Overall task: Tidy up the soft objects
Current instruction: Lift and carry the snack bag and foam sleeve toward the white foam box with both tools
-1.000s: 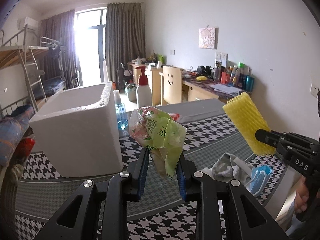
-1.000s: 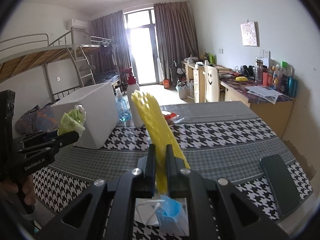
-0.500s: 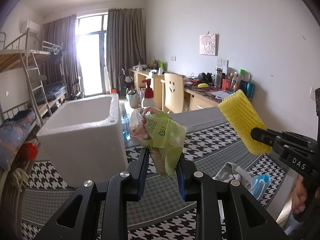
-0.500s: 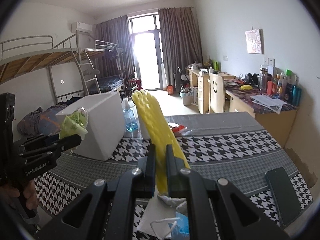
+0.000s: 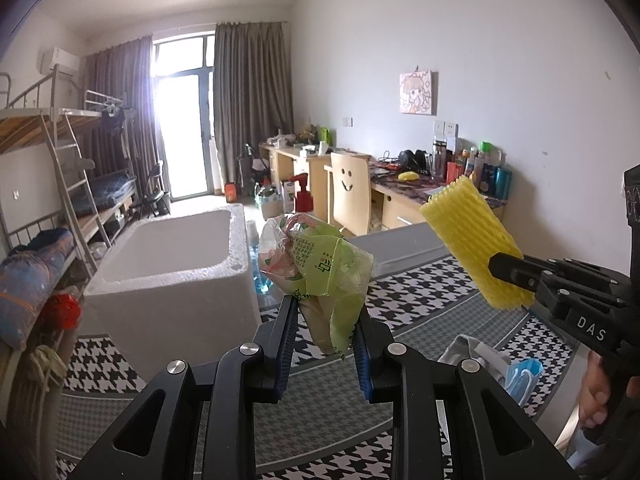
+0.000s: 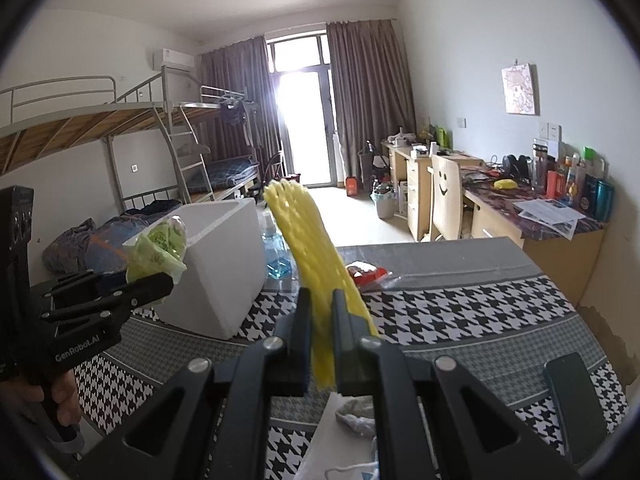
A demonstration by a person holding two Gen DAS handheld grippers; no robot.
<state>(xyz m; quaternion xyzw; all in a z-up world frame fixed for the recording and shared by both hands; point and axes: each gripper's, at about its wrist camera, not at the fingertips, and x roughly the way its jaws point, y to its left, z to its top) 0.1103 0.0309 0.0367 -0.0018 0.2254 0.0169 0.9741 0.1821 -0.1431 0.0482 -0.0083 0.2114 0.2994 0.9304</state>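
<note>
My left gripper (image 5: 323, 320) is shut on a crumpled green plastic bag (image 5: 316, 268) and holds it in the air, right of the white foam box (image 5: 172, 280). My right gripper (image 6: 321, 320) is shut on a yellow foam net sleeve (image 6: 312, 256), raised above the table. The left gripper (image 6: 160, 280) with the bag (image 6: 158, 240) shows in the right wrist view beside the foam box (image 6: 216, 264). The sleeve (image 5: 472, 244) shows at the right of the left wrist view.
The table has a houndstooth cloth (image 6: 460, 312). On it lie a blue face mask (image 5: 524, 376), a grey cloth (image 5: 464, 352), a dark phone (image 6: 572, 392), a red packet (image 6: 364, 272) and a blue-liquid bottle (image 6: 276, 256). A bunk bed stands left, desks right.
Both grippers have risen with their loads; the foam box's open top now shows more in the left wrist view. Both grips are unchanged.
</note>
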